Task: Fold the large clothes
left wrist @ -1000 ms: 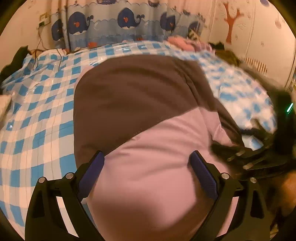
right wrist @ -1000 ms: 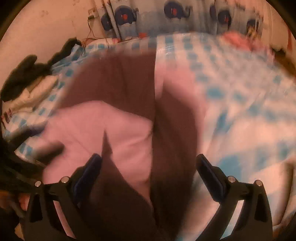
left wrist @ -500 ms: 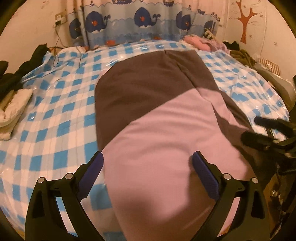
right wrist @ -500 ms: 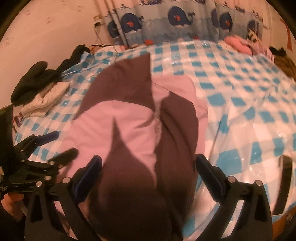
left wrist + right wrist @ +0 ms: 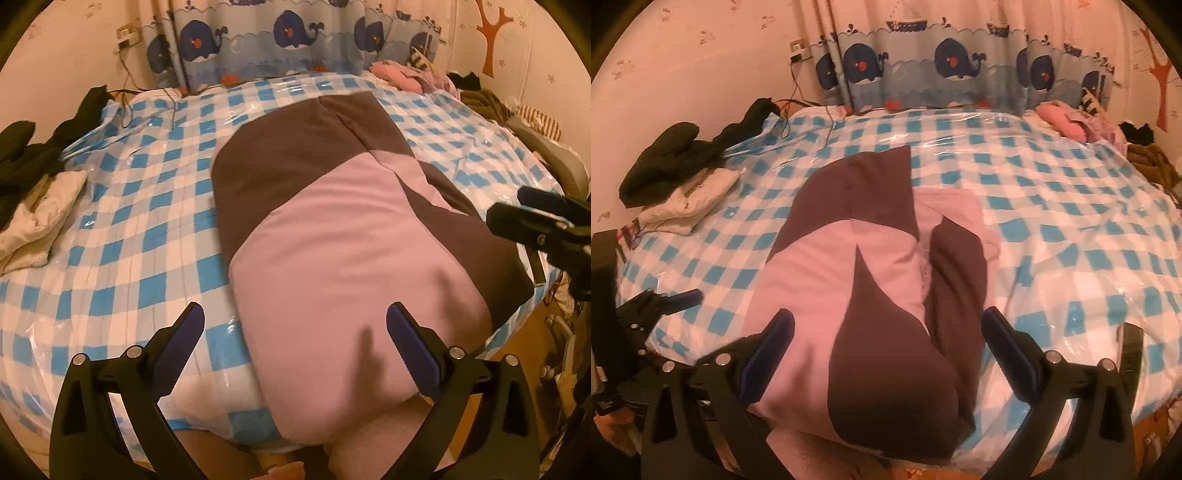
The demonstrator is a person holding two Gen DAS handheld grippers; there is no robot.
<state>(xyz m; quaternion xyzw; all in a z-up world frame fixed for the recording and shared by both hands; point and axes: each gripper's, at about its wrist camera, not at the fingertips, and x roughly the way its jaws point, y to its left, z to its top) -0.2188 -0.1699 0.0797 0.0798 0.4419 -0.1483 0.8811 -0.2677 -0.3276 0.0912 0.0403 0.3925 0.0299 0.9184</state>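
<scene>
— Both tongs had pulled up and back from the garment since a second before; more of the bed came into sight, and the blur in the right wrist view was gone.

— And the left tongs (image 5: 295,347)?

— Their jaws had just been opening and stood spread wide above the near end of the pink and brown garment (image 5: 343,236), pads clear of the cloth, nothing pinched.

— The right tongs (image 5: 888,345)?

— Also spread wide, hanging over the same near end, empty.

— Where did the garment lie?

— Flat on the bed (image 5: 122,236), on its blue and white checked cover, folded into a long strip. Its near end hung slightly over the bed's near edge; its brown far end pointed toward the whale curtain (image 5: 960,70). In the right wrist view a brown sleeve (image 5: 956,273) lay folded along its right side.

— Anything else near the garment?

— To its left, at the bed's edge, a white folded piece (image 5: 690,203) with black clothes (image 5: 683,155) on and behind it. Far to its right, near the curtain, a pink bundle (image 5: 1067,118).
</scene>
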